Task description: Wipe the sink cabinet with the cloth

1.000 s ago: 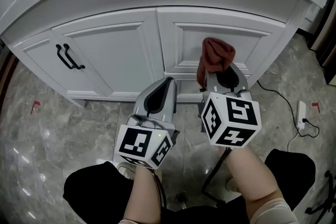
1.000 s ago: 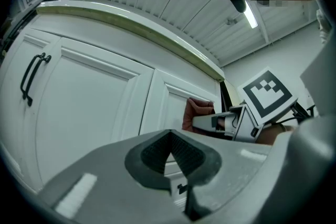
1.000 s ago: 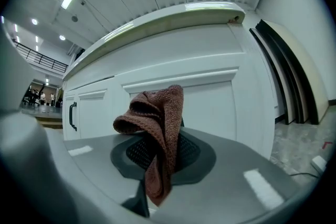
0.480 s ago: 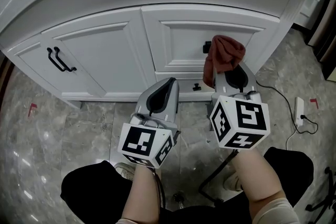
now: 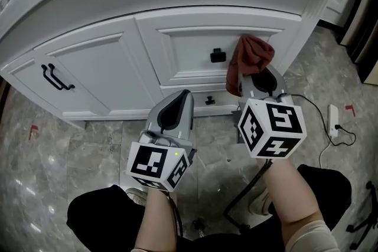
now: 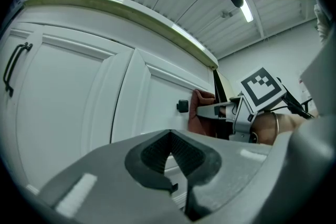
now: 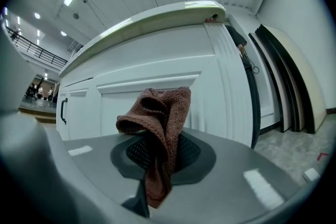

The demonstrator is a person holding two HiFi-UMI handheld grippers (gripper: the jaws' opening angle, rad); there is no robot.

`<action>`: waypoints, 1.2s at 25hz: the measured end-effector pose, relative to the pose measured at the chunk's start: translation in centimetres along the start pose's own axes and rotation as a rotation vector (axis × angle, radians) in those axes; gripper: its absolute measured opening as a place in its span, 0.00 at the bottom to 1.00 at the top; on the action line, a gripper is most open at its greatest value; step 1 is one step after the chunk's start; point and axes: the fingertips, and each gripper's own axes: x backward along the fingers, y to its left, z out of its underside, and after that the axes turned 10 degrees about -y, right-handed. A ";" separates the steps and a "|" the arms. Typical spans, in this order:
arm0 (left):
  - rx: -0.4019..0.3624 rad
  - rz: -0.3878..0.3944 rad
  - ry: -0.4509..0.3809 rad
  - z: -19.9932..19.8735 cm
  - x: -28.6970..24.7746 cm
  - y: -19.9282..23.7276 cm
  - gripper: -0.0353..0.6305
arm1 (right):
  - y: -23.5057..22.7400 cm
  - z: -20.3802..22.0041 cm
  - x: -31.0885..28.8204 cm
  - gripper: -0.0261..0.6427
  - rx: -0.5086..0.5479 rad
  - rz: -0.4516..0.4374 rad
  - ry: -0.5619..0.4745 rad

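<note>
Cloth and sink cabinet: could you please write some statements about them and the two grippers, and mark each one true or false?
1. The right gripper is shut on the cloth. True.
2. The left gripper is open. False: it is shut and holds nothing.
3. The cloth is blue. False: it is reddish brown.
4. The white cabinet has a black drawer knob. True.

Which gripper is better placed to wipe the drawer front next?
Right, probably. The right gripper has its jaws shut on the cloth, held close to the drawer front beside the black knob. The left gripper is shut on nothing, lower down.
</note>
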 end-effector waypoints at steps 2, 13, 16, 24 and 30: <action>0.003 0.012 -0.006 0.4 -0.4 -0.5 0.05 | -1.4 -0.3 0.4 0.17 0.017 0.031 -0.003; 0.000 0.066 0.014 1.7 -2.3 -3.6 0.05 | -7.1 -0.9 2.7 0.17 0.035 0.135 -0.001; 0.001 0.057 0.016 1.9 -2.1 -3.2 0.05 | -8.0 0.3 3.3 0.17 0.004 0.164 0.007; -0.065 -0.015 0.058 2.2 0.7 0.8 0.05 | 2.3 4.9 2.3 0.16 -0.035 -0.056 0.054; -0.114 -0.090 0.048 0.9 3.6 4.9 0.05 | 11.5 7.5 0.5 0.16 -0.079 -0.246 0.099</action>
